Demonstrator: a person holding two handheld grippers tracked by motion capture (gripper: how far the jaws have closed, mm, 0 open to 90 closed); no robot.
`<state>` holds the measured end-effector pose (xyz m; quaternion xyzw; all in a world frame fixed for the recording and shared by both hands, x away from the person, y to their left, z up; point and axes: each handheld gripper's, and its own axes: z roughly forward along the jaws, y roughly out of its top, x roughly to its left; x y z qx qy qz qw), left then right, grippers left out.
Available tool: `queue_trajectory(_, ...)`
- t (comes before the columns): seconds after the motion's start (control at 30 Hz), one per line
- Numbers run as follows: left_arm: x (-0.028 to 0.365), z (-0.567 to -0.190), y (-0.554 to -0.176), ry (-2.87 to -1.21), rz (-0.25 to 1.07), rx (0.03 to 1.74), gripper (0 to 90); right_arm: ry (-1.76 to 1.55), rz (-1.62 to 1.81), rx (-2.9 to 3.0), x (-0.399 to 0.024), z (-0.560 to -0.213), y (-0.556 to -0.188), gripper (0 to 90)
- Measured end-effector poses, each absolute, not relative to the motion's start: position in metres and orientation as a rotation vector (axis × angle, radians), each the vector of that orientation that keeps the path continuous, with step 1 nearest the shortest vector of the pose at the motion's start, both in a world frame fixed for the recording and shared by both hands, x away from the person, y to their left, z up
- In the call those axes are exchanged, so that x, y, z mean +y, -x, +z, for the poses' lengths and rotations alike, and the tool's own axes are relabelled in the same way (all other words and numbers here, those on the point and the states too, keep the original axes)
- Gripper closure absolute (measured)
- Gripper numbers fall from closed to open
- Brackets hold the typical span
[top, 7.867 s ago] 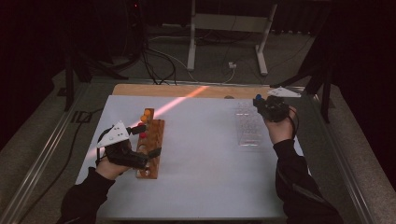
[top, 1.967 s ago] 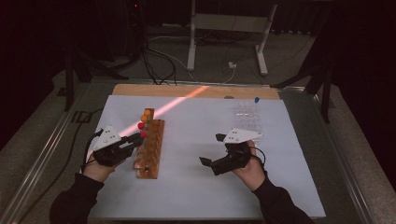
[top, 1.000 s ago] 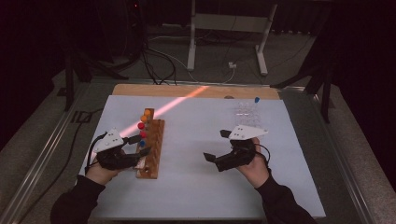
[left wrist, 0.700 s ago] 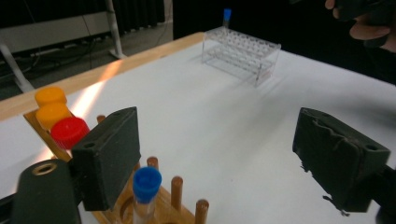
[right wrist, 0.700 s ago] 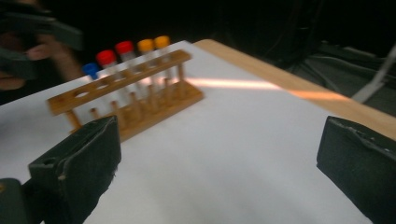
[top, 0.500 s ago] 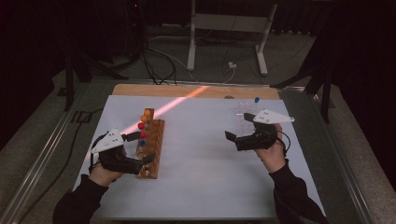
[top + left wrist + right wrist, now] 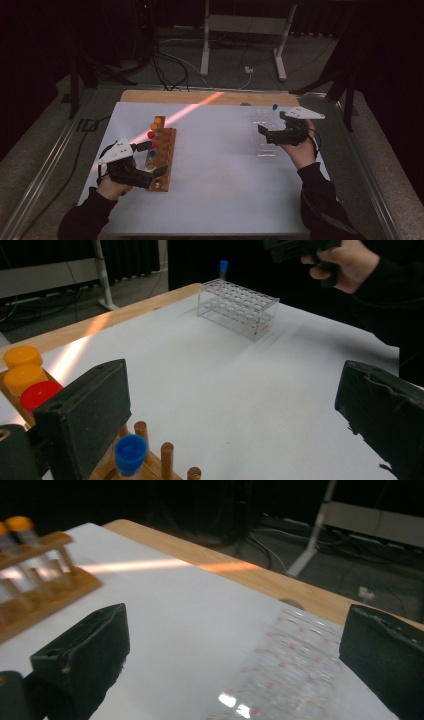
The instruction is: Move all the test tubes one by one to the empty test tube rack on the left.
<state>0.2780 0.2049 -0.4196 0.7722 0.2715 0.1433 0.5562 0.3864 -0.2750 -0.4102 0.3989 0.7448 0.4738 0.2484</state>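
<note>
- The wooden rack [image 7: 161, 157] lies on the left half of the white surface [image 7: 215, 175]; its long axis runs from the near edge toward the far edge, leaning slightly to the right at the far end.
- Capped tubes stand upright in the wooden rack: two orange caps [image 7: 22, 365] at the far end, then a red cap [image 7: 40, 394], then a blue cap [image 7: 131, 454] nearer the person. Bare wooden pegs rise beside the blue cap.
- The left tongs [image 7: 150, 161] sit at the near end of the wooden rack, pointing right across it. Their jaws have just been opening and now stand wide apart, released, with the blue-capped tube low between them and untouched by the pads.
- The clear rack [image 7: 265, 132] stands on the right side of the surface, well apart from the wooden one, with one blue-capped tube [image 7: 274, 107] upright at its far corner.
- The right tongs [image 7: 265, 132] hover over the clear rack, pointing left; their jaws are spread wide with nothing in them.
</note>
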Motion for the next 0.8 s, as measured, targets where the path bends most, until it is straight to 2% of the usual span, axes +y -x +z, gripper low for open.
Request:
queue_trajectory(0.27, 0.203, -0.42, -0.277, -1.832, 0.335, 0.63, 2.1, -1.17, 1.239, 1.983, -0.292, -0.424, -0.409, 0.0)
queue_trajectory(0.67, 0.202, -0.419, -0.276, -1.835, 0.342, 0.619, 2.1, -1.286, 1.172, 1.912, -0.307, -0.444, -0.434, 7.1)
queue_trajectory(0.73, 0.202, -0.419, -0.276, -1.836, 0.346, 0.619, 2.1, -1.306, 1.167, 1.901, -0.308, -0.447, -0.437, 16.6)
queue_trajectory(0.8, 0.202, -0.419, -0.276, -1.833, 0.354, 0.624, 2.1, -1.324, 1.154, 1.895, -0.308, -0.45, -0.44, 18.1)
